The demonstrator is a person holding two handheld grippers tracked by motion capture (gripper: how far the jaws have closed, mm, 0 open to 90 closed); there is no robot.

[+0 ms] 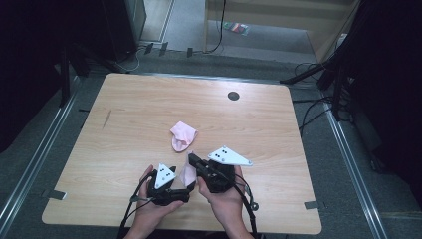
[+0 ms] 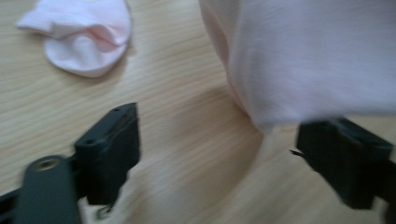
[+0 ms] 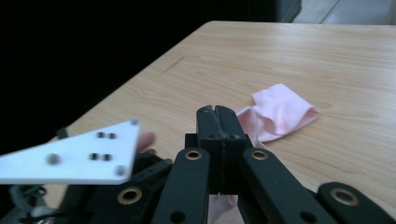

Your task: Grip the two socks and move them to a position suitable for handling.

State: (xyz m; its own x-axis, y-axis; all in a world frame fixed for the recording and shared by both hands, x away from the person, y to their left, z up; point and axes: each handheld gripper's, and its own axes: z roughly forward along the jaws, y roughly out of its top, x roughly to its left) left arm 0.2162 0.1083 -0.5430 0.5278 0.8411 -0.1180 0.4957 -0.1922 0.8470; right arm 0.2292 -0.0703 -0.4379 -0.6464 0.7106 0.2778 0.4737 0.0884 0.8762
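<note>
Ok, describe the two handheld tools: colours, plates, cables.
Both the left tool and right tool are black, with blocky jaws on linkage arms with brass-ringed pivots. Each carries a white three-cornered plate bearing dark dots. Black cables trail back past bare forearms; no sleeves visible.

The held sock (image 1: 188,174) is mostly covered by the two grippers in the high view; just a pink strip is seen between them. In the left gripper view it is cut off by the top and right edges, and the whole picture is smeared by motion blur. The left gripper (image 2: 217,156) is cropped at the bottom edge. In the right gripper view, the held sock is largely hidden behind the right gripper (image 3: 218,112). The loose sock (image 2: 81,35), beyond the held sock, is clipped by the top edge. Forearms are cut off below the held sock in the high view.
</note>
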